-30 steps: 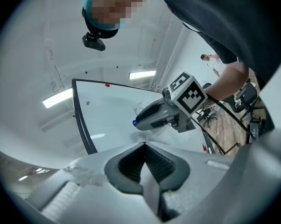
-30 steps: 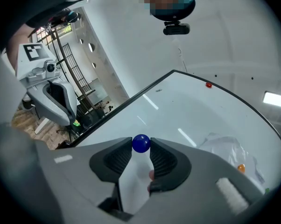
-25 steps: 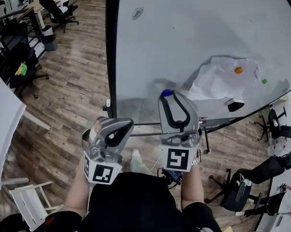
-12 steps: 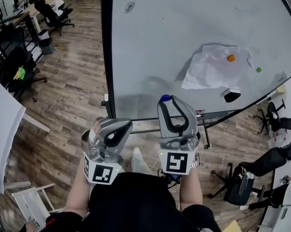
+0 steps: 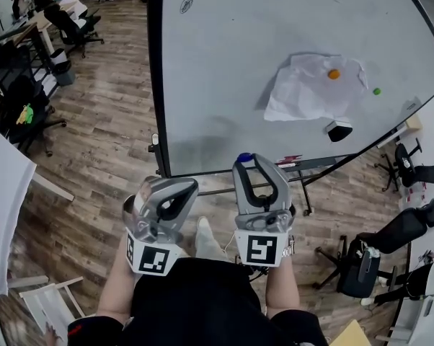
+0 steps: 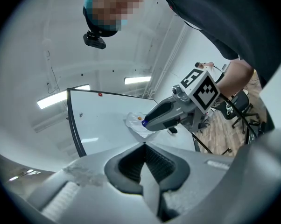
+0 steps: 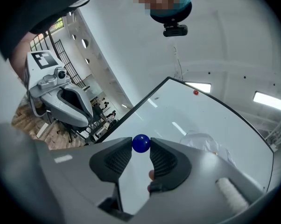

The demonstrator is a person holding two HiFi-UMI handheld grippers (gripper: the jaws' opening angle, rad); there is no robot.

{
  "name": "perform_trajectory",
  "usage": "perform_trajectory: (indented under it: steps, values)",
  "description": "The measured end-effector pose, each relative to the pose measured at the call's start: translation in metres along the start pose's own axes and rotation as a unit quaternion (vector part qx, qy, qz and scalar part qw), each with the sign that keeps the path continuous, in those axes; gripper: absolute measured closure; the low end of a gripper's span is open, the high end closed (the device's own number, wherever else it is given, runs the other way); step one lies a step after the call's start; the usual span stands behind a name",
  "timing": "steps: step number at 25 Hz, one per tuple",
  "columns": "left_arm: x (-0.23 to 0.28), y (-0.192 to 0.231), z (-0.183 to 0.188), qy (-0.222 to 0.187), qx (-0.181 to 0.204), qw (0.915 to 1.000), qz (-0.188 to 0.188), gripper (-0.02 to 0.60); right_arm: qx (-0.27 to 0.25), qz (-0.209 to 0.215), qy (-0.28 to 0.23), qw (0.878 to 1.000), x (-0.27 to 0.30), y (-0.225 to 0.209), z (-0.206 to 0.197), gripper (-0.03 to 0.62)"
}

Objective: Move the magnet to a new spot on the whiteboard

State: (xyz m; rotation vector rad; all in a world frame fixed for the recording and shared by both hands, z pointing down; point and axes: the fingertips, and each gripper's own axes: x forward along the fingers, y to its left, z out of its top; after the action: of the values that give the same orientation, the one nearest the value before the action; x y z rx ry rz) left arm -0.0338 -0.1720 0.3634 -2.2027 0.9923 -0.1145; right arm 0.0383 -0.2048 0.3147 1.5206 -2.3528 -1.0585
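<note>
My right gripper (image 5: 246, 161) is shut on a small blue ball magnet (image 5: 244, 157), pinched between its fingertips (image 7: 155, 143). It hangs in front of the lower edge of the whiteboard (image 5: 224, 56), apart from its surface. The right gripper view shows the blue magnet (image 7: 141, 143) clamped at the very tips, with the whiteboard (image 7: 178, 111) beyond. My left gripper (image 5: 185, 184) is shut with nothing in it, held low to the left of the right one. In the left gripper view its jaws (image 6: 144, 147) meet, and the right gripper (image 6: 150, 121) points at the board.
On the board a crumpled white paper (image 5: 307, 89) is pinned by an orange magnet (image 5: 334, 73). A green magnet (image 5: 377, 91) and a black eraser (image 5: 339, 130) sit to its right. Office chairs (image 5: 412, 173) stand right, desks and chairs (image 5: 58, 20) far left on the wood floor.
The head view has shifted, so the board and paper sit higher and further left. The right gripper with the magnet has dropped from over the board's surface to its lower edge. The left gripper is unchanged.
</note>
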Motion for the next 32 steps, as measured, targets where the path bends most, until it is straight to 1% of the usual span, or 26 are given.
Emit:
perform_trajectory:
  steps: [8,15,32]
  values:
    - [-0.004,-0.008,0.007,-0.006,-0.001,0.9999,-0.008,0.580,0.001,-0.005,0.009,1.000,-0.020,0.004,-0.001,0.470]
    - [-0.006,-0.009,0.011,-0.009,-0.001,0.9999,-0.006,0.580,0.008,-0.002,0.026,1.000,-0.033,0.011,-0.008,0.470]
    - [0.000,-0.018,0.015,-0.011,-0.004,0.9999,-0.010,0.580,0.003,0.001,0.028,1.000,-0.044,0.007,-0.012,0.470]
